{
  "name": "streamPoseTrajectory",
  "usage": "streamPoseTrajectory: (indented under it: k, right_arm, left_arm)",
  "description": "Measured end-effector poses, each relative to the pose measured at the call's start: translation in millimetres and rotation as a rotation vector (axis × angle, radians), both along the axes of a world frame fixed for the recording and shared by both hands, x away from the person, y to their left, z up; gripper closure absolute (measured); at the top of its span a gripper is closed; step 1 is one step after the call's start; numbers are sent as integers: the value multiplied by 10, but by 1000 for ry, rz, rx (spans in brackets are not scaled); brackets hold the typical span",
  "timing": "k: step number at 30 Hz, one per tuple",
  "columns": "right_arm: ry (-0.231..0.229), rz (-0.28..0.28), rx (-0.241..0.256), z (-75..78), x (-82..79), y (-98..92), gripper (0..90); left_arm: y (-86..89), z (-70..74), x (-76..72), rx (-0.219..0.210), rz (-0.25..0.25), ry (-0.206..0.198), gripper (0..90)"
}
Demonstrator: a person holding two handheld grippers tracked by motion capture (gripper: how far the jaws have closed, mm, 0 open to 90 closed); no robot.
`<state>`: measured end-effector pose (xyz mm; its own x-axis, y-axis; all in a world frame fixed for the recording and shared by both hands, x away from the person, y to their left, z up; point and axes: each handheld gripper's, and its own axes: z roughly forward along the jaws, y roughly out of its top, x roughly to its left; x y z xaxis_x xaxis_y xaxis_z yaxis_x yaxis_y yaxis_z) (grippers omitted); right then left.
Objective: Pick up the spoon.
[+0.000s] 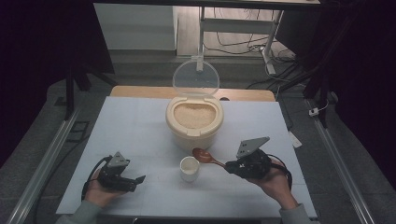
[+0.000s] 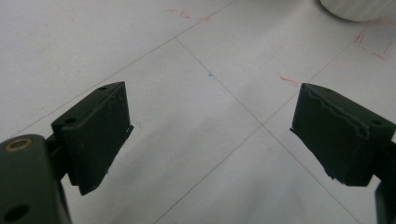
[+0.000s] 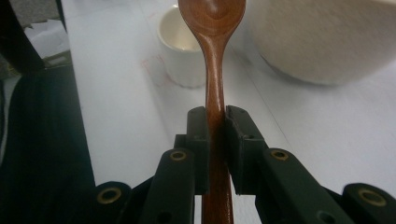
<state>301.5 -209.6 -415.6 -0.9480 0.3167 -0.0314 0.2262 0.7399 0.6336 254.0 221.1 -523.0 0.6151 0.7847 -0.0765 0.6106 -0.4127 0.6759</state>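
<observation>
Gripping a wooden spoon by its handle, the right gripper has fingers pinched shut. Left gripper fingers stand spread above bare tabletop. Beyond: white cup, then an open rice container.

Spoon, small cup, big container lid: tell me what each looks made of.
Spoon: likely wood, reddish-brown with visible grain and a smooth sheen. Small cup: white and smooth, ceramic or plastic, can't tell which. Container lid: clear plastic by its look, since the floor shows through it.
</observation>
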Motion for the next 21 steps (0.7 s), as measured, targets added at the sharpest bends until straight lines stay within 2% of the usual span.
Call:
streamPoseTrajectory:
  k: [4,21]
  right_arm:
    - [4,26,6,-1,14,88,799]
    - [8,124,-31,-49,107,497,799]
  left_arm:
    - [-2,-1,4,1,-1,2,118]
    - [7,9,5,-6,-1,2,121]
